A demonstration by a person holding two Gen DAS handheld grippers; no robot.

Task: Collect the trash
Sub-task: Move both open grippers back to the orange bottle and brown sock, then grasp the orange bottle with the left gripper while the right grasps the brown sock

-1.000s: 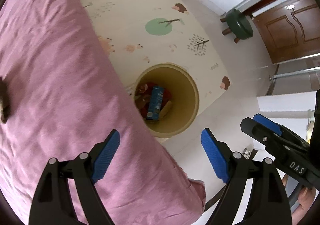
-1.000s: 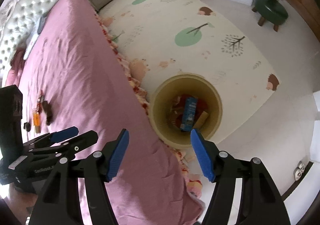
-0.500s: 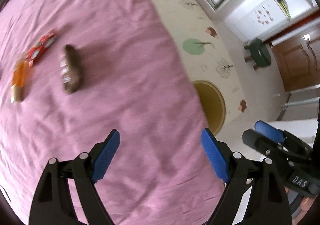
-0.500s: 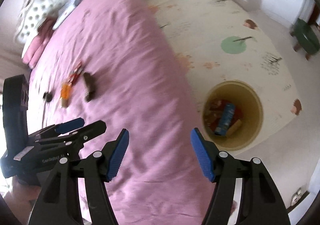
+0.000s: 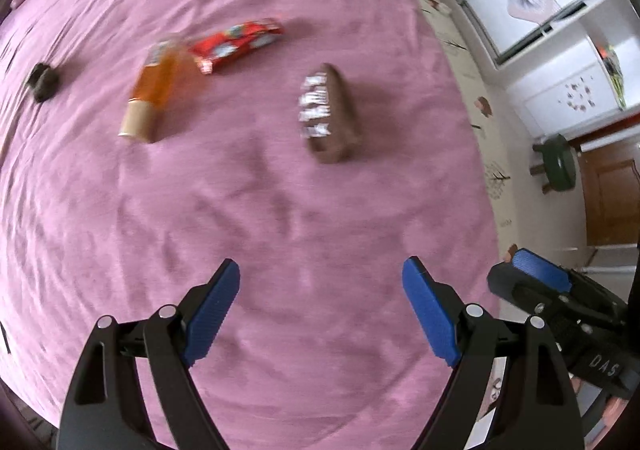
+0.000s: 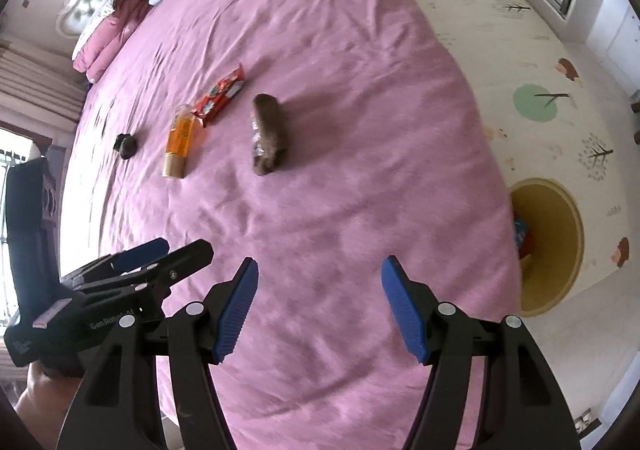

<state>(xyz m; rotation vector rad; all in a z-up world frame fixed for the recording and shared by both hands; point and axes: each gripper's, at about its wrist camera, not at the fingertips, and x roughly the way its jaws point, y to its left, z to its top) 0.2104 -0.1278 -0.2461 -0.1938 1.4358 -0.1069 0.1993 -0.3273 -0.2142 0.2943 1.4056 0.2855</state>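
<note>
Trash lies scattered on the pink bedspread: a brown wrapper sits toward the middle of the bed, a red wrapper lies farther toward the headboard end, and an orange bottle lies with its top just beside the red wrapper's near end. A small dark lump rests well apart from them, out toward the far side of the bed. The left gripper hangs above the bedspread with its blue fingers spread wide and nothing between them. The right gripper is likewise wide apart and empty, above the foot end of the bed. A yellow bin stands on the patterned floor mat, close against the side edge of the bed, with some items inside.
</note>
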